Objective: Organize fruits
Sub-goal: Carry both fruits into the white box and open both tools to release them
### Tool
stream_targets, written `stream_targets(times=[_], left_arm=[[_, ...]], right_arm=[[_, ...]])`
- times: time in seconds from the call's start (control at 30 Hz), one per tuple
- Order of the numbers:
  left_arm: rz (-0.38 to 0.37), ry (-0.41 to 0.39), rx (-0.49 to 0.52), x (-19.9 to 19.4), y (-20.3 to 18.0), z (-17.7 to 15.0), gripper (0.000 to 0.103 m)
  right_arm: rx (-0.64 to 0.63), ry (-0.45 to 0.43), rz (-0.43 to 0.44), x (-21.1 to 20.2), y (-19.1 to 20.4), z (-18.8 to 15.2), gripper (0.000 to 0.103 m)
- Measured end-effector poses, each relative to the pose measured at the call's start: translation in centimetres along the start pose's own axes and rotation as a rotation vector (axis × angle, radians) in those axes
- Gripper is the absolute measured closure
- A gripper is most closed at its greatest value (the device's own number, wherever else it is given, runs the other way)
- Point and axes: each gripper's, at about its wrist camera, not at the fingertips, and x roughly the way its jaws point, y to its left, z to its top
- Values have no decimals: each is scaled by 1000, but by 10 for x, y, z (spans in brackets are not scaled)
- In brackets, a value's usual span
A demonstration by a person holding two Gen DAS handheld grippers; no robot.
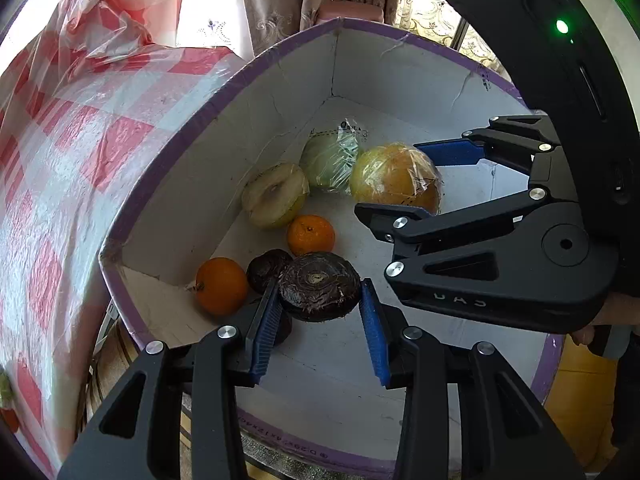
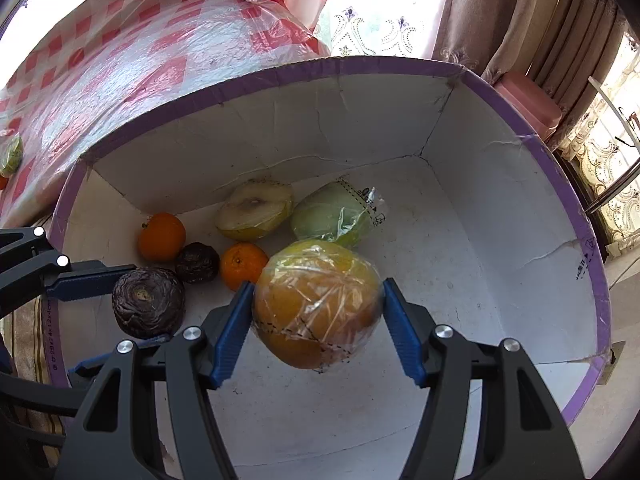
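Observation:
A white cardboard box with a purple rim lies below both grippers. Over its near end my left gripper is shut on a dark purple wrinkled fruit. My right gripper is shut on a large orange-yellow fruit in clear film, held above the box floor. On the floor lie two oranges, a small dark fruit, a film-wrapped cut pale fruit and a green wrapped fruit.
A table with a red-and-white checked cloth under plastic borders the box on the left; a green fruit lies on it. A pink container and curtains stand beyond the box. The box floor's right half is bare.

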Motion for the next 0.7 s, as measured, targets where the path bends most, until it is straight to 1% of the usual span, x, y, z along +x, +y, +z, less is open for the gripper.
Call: stream_targets(times=[0.17, 0.3, 0.43, 0.63, 0.7], left_arm=[[44, 30, 51, 13, -12, 3, 65], [89, 62, 70, 26, -16, 6, 65], [97, 80, 81, 32, -18, 8, 65], [106, 84, 83, 39, -22, 10, 64], [103, 83, 84, 43, -24, 6, 63]], right_arm=[[-5, 16, -33, 6, 2, 0, 39], [-19, 31, -31, 9, 4, -1, 39], [-7, 37, -25, 11, 4, 1, 38], [-2, 39, -20, 13, 1, 2, 38], [0, 38, -19, 13, 1, 2, 38]])
